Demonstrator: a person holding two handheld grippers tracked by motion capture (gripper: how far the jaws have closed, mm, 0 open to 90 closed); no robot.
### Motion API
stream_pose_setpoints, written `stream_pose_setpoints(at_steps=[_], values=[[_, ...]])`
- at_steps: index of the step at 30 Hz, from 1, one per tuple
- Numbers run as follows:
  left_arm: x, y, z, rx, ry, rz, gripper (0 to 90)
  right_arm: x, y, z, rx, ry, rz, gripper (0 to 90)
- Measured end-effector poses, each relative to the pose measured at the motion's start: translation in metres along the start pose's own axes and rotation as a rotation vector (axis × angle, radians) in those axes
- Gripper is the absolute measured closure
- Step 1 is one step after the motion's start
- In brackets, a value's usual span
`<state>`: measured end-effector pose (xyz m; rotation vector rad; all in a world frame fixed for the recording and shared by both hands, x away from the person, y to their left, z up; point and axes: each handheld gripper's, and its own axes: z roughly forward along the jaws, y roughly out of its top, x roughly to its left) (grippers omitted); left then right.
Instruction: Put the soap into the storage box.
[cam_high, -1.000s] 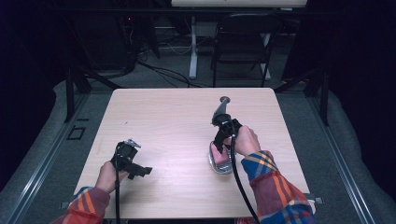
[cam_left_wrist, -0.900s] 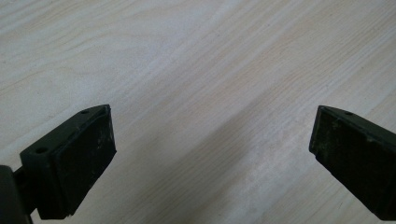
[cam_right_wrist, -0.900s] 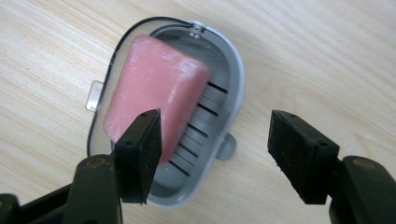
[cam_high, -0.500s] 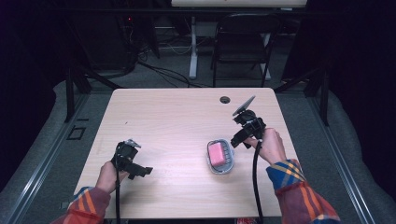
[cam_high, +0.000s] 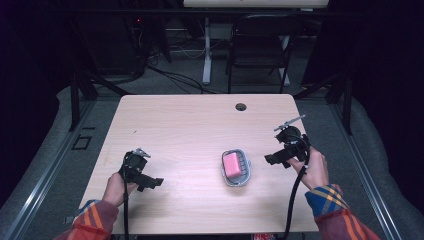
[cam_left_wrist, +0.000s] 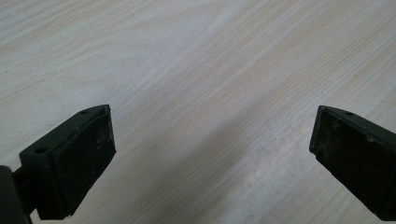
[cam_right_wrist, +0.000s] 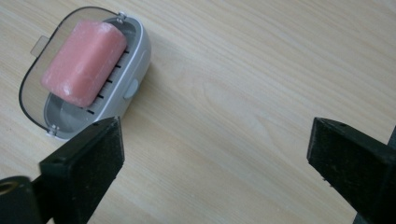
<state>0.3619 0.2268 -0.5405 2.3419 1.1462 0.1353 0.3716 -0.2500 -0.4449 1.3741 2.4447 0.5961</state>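
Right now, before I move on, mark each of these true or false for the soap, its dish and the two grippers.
1. The pink soap bar lies in the soap dish. True.
2. The right gripper is clamped on the dish. False: its jaws have just been opening, stand wide with nothing between them, and it is apart from the dish.
3. The left gripper holds the soap. False: its jaws are open over bare table.
4. The dish sits between the two grippers in the high view. True.
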Motion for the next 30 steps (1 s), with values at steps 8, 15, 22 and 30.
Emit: stream_pose_setpoints(at_steps=[8, 15, 22, 30], values=[[-0.004, 0.0, -0.004, -0.04, 0.023, 0.011, 0.2, -0.008, -0.042, 0.004, -0.085, -0.028, 0.026, 1.2], [-0.006, 0.002, -0.008, -0.08, 0.036, 0.035, 0.1, -0.014, -0.062, 0.01, -0.061, -0.011, 0.032, 0.0], [-0.003, 0.001, -0.006, -0.075, 0.025, 0.029, 0.2, -0.018, -0.065, 0.02, -0.016, -0.003, 0.041, 0.0], [-0.004, 0.002, -0.004, -0.064, 0.014, 0.044, 0.2, -0.017, -0.065, 0.028, 0.046, -0.018, 0.001, 0.0]])
